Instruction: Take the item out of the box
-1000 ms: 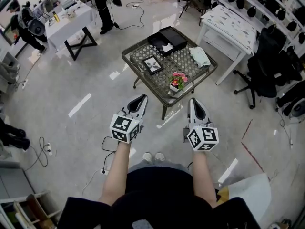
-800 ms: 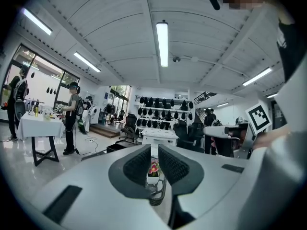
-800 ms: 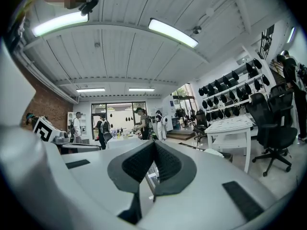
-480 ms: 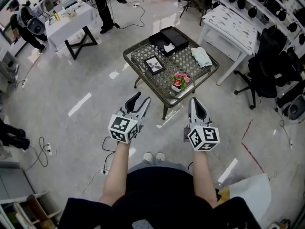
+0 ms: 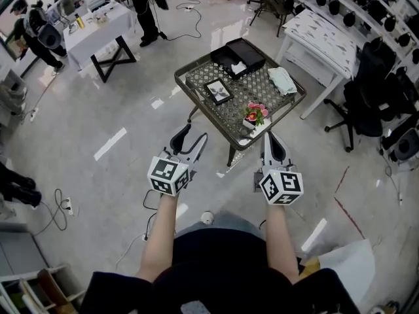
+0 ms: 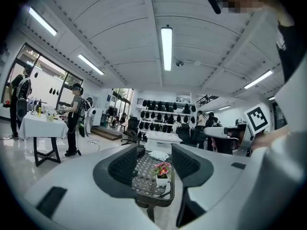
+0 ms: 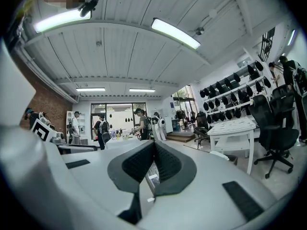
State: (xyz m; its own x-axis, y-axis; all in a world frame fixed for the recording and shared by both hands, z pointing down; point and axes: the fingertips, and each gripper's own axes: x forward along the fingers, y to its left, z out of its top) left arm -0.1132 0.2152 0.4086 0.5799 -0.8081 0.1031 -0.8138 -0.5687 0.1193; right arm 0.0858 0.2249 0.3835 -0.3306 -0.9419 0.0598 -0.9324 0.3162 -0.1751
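Head view steeply down over left gripper (image 5: 194, 133), right gripper (image 5: 272, 137), table (image 5: 252, 84); gripper views level toward that table.

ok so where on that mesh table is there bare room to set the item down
Barest: the middle of the table, bordered by the picture frame, the folded cloth and the flower pot. A smaller strip runs along the near-left edge between frame and pot. The far corner is crowded by the black box.
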